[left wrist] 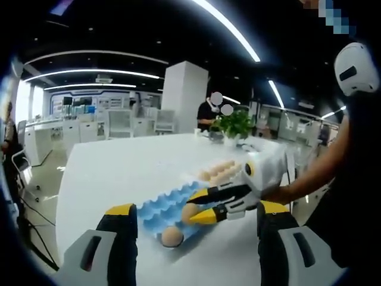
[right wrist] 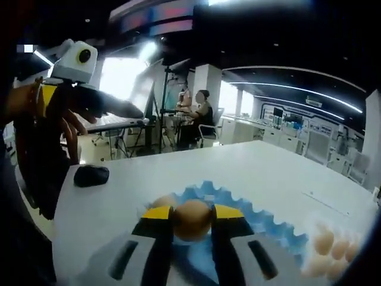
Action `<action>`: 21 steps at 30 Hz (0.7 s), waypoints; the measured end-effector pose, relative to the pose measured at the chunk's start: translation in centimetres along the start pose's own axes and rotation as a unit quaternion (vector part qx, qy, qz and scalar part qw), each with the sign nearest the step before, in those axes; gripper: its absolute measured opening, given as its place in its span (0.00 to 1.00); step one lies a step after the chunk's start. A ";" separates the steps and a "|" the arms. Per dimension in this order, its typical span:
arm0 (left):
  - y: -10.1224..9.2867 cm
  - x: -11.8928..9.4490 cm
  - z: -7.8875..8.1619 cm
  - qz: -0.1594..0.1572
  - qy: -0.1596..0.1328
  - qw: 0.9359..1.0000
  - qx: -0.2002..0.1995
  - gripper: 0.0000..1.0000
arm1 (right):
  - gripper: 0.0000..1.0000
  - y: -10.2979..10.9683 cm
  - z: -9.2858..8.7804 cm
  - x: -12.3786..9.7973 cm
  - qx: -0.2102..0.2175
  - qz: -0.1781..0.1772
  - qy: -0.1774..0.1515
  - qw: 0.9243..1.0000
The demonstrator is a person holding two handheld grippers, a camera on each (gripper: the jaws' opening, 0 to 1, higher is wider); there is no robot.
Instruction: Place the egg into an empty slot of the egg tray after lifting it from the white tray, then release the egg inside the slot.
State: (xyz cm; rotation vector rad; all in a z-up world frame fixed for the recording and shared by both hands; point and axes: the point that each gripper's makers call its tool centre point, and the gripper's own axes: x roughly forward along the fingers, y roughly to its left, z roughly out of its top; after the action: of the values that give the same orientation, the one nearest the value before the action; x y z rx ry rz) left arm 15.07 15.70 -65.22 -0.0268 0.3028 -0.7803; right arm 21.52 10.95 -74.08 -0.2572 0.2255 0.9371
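Observation:
My right gripper point(right wrist: 191, 221) is shut on a brown egg point(right wrist: 191, 219) and holds it just above the blue egg tray point(right wrist: 262, 221). In the left gripper view the right gripper point(left wrist: 200, 207) reaches in from the right, with the egg point(left wrist: 190, 212) between its yellow tips over the blue egg tray point(left wrist: 158, 210). Another egg point(left wrist: 172, 237) sits in a near slot of that tray. Behind it, several eggs point(left wrist: 218, 171) lie in the white tray point(left wrist: 191, 176). My left gripper point(left wrist: 197, 210) stands wide open with nothing between its fingers, short of the tray.
The white table point(left wrist: 119, 173) stretches far to the back. A potted plant point(left wrist: 235, 125) stands at its far end, with a seated person point(left wrist: 208, 113) behind it. A black mouse point(right wrist: 91, 175) lies on the table's left side. More eggs point(right wrist: 326, 250) show at lower right.

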 end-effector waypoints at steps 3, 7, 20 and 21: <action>0.1 -0.1 0.0 0.002 -0.001 1.000 -0.001 0.83 | 0.24 0.0 -0.2 0.2 0.000 0.001 0.003 1.000; 0.2 -0.2 -0.1 0.001 0.000 1.000 -0.001 0.83 | 0.24 0.1 -0.6 0.5 -0.002 0.005 0.008 1.000; 0.2 -0.2 0.0 0.002 0.000 1.000 -0.001 0.83 | 0.24 0.8 -2.1 1.0 -0.005 0.014 0.023 1.000; 0.2 -0.2 0.1 0.003 -0.001 1.000 -0.002 0.83 | 0.24 0.8 -2.0 1.0 -0.001 0.014 0.022 1.000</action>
State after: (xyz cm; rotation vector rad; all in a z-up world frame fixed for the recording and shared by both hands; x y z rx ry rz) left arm 15.10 15.99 -65.13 -0.0299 0.3031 -0.7745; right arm 21.25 11.55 -76.41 -0.2771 0.2696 0.9604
